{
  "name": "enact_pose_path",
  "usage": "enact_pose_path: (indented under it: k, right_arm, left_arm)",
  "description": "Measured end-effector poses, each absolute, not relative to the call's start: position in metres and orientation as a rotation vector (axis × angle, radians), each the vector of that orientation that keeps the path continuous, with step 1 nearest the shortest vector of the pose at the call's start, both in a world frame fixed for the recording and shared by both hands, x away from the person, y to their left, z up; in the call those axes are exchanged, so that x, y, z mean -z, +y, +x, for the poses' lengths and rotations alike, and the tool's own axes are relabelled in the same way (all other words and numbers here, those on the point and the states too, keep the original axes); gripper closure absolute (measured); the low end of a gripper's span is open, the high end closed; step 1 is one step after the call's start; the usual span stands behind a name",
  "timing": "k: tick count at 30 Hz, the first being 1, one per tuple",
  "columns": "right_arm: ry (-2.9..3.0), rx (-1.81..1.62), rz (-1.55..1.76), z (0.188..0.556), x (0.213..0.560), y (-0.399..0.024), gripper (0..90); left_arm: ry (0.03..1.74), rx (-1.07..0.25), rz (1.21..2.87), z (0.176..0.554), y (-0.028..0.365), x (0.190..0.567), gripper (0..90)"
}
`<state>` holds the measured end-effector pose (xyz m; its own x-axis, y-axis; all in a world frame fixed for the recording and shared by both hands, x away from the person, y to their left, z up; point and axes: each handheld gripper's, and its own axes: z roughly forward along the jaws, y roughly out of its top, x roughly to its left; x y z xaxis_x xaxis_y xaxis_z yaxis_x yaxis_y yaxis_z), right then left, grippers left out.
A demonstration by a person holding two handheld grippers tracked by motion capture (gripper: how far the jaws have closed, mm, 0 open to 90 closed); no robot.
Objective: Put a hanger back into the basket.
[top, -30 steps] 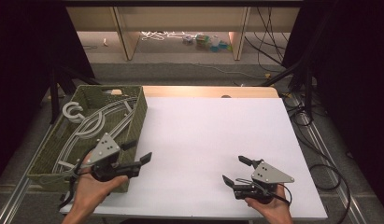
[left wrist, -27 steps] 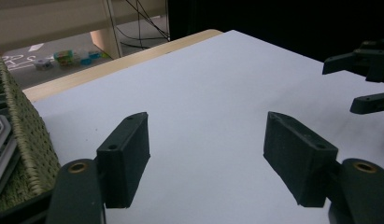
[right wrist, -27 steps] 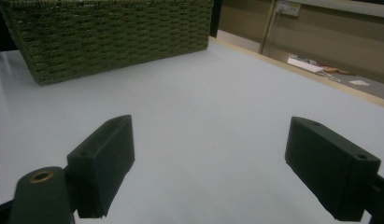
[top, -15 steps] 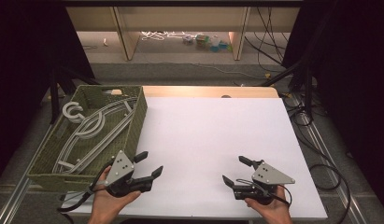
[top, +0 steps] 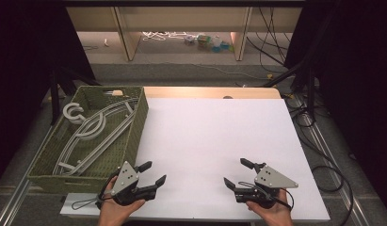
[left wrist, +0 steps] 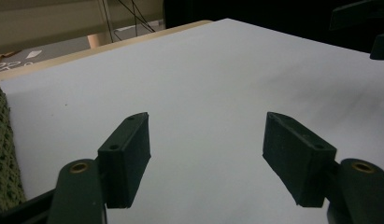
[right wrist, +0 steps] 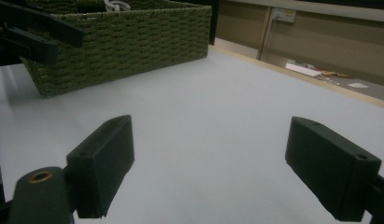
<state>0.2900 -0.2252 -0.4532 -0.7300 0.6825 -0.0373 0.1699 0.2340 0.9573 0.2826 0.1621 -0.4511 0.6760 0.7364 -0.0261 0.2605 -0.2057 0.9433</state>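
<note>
Two grippers, each with its two jaws spread wide and nothing between them: the left gripper [top: 152, 173] and the right gripper [top: 237, 173] sit low over the white worktop [top: 210, 136]. Just left of the left jaws stands one green woven basket [top: 136, 136] holding several grey curved track pieces [top: 90, 129].

Forearms cut off at the bottom edge; clutter on the far shelf [top: 200, 40] too small to tell; basket [top: 134, 134] wall hides the rails' [top: 94, 136] near ends.
</note>
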Motion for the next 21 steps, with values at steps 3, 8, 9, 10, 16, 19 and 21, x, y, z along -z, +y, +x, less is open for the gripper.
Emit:
enact_pose_path:
  k: [3,8,9,10,16,19,21]
  right_arm:
    - [2.06,-1.507,0.771,0.287,0.454,-0.226,16.3]
    - [2.054,-1.513,0.784,0.282,0.457,-0.226,16.2]
    - [2.061,-1.507,0.778,0.282,0.457,-0.227,16.1]
    - [2.061,-1.507,0.778,0.282,0.457,-0.227,16.1]
    - [2.055,-1.495,0.77,0.283,0.458,-0.227,16.1]
    - [2.068,-1.505,0.791,0.282,0.458,-0.227,16.1]
    - [2.063,-1.517,0.792,0.282,0.459,-0.226,16.1]
  left_arm:
    - [0.78,-0.565,1.769,0.283,0.164,0.452,31.8]
    - [0.809,-0.54,1.736,0.286,0.173,0.455,31.2]
    - [0.802,-0.541,1.74,0.286,0.174,0.455,31.1]
    - [0.808,-0.539,1.738,0.286,0.174,0.455,31.1]
    - [0.808,-0.513,1.724,0.287,0.174,0.458,31.1]
    - [0.8,-0.522,1.735,0.287,0.174,0.458,29.3]
    - [0.781,-0.515,1.725,0.287,0.174,0.458,28.2]
